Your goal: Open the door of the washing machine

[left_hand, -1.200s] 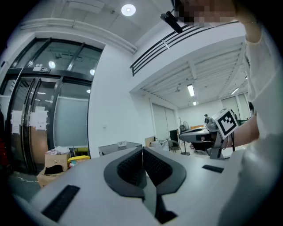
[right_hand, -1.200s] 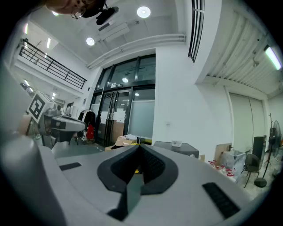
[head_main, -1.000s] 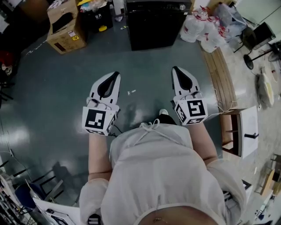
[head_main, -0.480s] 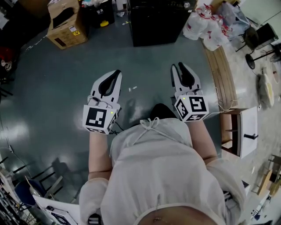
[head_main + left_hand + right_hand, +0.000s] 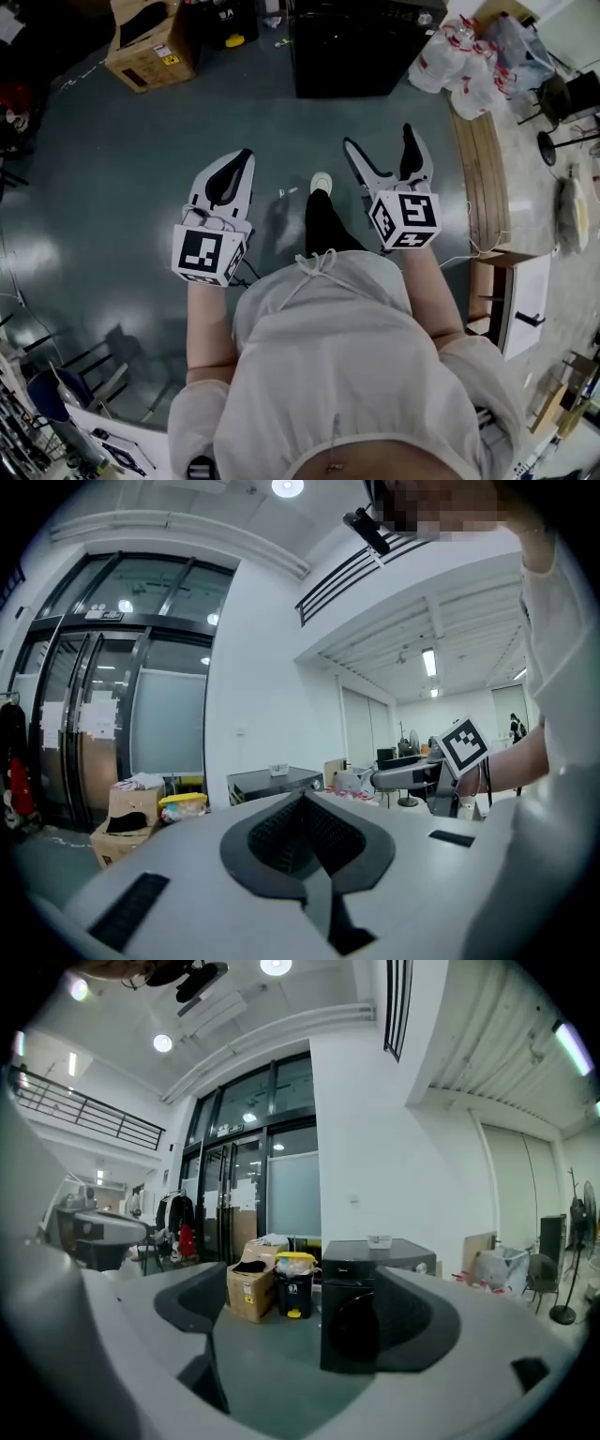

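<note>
The black washing machine (image 5: 361, 47) stands on the floor ahead, at the top of the head view, its door closed. In the right gripper view the washing machine (image 5: 361, 1302) shows its dark round door straight ahead, some way off. My right gripper (image 5: 382, 141) has its jaws spread wide and opening, with nothing between them. My left gripper (image 5: 230, 178) is held level beside it, shut and empty. Its closed tips (image 5: 302, 803) point towards the machine (image 5: 272, 782), and both grippers are well short of the door.
A cardboard box (image 5: 150, 47) and a black bin with a yellow lid (image 5: 295, 1288) stand left of the machine. White plastic bags (image 5: 464, 61) and a wooden bench (image 5: 483, 169) lie to its right. The person's foot (image 5: 321, 183) is on the grey floor between the grippers.
The right gripper's jaws went from shut to wide open. Both grippers moved forward towards the washing machine, and the person's foot stepped forward between them.
</note>
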A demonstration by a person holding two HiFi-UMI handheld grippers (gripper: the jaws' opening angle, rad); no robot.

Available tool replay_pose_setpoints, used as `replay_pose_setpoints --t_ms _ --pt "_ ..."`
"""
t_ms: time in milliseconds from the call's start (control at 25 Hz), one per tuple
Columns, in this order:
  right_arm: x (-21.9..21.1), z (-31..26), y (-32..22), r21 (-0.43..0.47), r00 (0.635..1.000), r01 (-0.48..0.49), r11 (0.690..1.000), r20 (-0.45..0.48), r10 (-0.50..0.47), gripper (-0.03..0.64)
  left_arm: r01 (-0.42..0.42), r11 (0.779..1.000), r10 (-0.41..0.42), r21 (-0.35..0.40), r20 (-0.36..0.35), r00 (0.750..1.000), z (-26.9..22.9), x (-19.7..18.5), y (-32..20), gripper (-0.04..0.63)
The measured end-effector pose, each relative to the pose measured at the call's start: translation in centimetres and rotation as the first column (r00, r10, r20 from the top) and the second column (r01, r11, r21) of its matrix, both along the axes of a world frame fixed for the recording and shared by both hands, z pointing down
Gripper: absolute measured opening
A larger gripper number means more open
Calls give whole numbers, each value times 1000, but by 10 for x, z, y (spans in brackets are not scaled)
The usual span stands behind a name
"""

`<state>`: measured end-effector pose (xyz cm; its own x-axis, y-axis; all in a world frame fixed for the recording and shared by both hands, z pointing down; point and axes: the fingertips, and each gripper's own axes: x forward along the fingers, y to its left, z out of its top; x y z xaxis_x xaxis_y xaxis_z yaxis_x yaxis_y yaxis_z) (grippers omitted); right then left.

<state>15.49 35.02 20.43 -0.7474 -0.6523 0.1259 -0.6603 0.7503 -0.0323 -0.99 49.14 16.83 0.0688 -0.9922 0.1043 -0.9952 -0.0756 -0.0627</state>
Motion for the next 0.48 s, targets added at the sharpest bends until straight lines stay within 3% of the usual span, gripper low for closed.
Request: replay_pose_setpoints --t_ms 200,480 --pt "-50 9 -74 -38 1000 9 999 22 -8 489 26 998 -25 -52 12 1000 21 -43 -61 21" --pt "-106 40 -207 -133 1000 9 991 -25 -13 489 35 996 -36 -83 -21 999 32 -102 -192 21"
